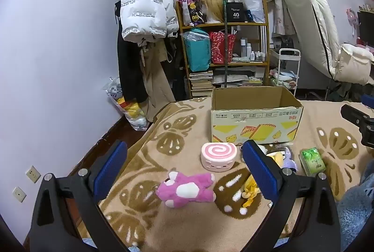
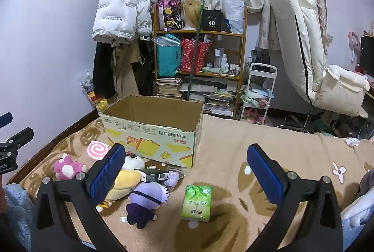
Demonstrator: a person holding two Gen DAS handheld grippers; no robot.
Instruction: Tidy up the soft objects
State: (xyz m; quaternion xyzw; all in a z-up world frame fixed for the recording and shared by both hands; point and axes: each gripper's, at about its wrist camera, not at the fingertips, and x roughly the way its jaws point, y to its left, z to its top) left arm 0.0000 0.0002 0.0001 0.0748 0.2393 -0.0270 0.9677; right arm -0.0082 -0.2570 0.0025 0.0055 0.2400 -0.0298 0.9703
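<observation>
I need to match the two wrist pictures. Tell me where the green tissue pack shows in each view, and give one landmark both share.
Left wrist view: the green tissue pack lies at the right, on the blanket, beyond the right finger of the left tool.
Right wrist view: the green tissue pack lies low in the middle, between the fingers of the right tool.
Shared landmark: the open cardboard box, behind the pack in both.
</observation>
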